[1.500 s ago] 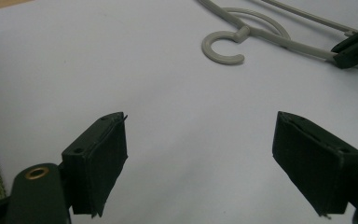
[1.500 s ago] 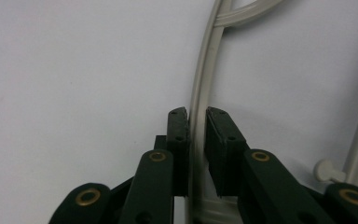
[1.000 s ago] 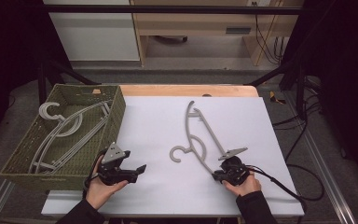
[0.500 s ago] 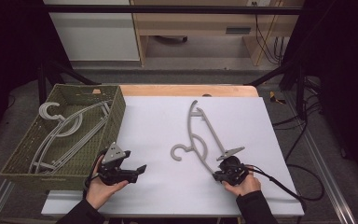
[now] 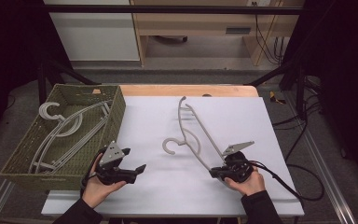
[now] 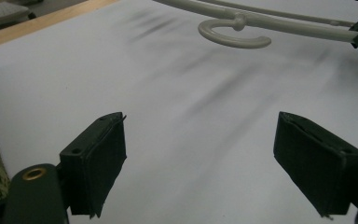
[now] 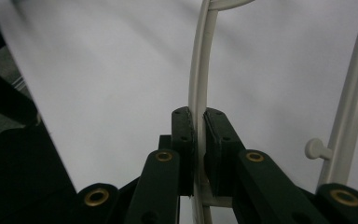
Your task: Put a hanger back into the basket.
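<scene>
Two tongs are in play, and I start with my right tongs (image 5: 213, 173), clenched on one arm of the grey hanger (image 5: 192, 135); the right gripper view has the pads pressed on the thin bar (image 7: 196, 107) from both sides. My left tongs (image 5: 136, 170) are released, jaws wide with nothing between them, low over the white table (image 5: 149, 116) near the green basket (image 5: 117, 112). That basket already holds several hangers (image 5: 67, 128). I judge the step in hand to be lifting this hanger by its near end, its far end apparently resting on the table. Next I'd need to carry it leftward over the basket rim without the hook (image 6: 233, 37) catching.
</scene>
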A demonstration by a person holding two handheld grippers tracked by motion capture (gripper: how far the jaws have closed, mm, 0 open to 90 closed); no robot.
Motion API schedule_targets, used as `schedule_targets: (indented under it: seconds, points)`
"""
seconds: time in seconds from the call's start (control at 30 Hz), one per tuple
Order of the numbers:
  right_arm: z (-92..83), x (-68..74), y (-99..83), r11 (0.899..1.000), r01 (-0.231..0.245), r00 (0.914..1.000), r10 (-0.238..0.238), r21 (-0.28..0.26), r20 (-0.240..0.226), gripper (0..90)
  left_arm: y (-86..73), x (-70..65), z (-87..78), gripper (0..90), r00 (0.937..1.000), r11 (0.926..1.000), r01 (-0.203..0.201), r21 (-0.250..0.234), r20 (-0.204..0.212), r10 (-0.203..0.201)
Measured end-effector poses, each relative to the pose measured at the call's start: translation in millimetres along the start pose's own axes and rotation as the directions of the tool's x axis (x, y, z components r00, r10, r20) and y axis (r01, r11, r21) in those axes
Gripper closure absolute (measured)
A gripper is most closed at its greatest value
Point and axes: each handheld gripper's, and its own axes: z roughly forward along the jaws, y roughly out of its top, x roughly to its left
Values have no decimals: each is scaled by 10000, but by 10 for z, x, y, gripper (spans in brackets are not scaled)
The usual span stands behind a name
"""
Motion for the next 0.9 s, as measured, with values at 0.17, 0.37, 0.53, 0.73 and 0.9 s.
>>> schedule_targets:
  seconds: [0.17, 0.37, 0.53, 0.73, 0.9]
  points:
    - [-110, 75, 91, 9968, 774, 9923, -790, -203, -953, 830, 120, -31, -110, 139, 9973, 9980, -628, 39, 370, 627]
    - [-218, 182, 155, 9857, 1644, 9630, -1684, -365, -2104, 830, 270, -101, -273, 115, 9869, 9878, -1554, -121, 416, 1558]
    - [-264, 253, 168, 9778, 2048, 9360, -2089, -445, -2832, 830, 351, -114, -346, 98, 9690, 9690, -2461, 234, 303, 2454]
    - [-261, 320, 160, 9700, 2410, 9114, -2378, -329, -3357, 830, 423, -84, -312, 92, 9363, 9326, -3509, 839, 485, 3479]
    - [-224, 354, 146, 9643, 2644, 8944, -2495, -110, -3711, 829, 456, -104, -208, 109, 9000, 8927, -4359, 1146, 626, 4315]
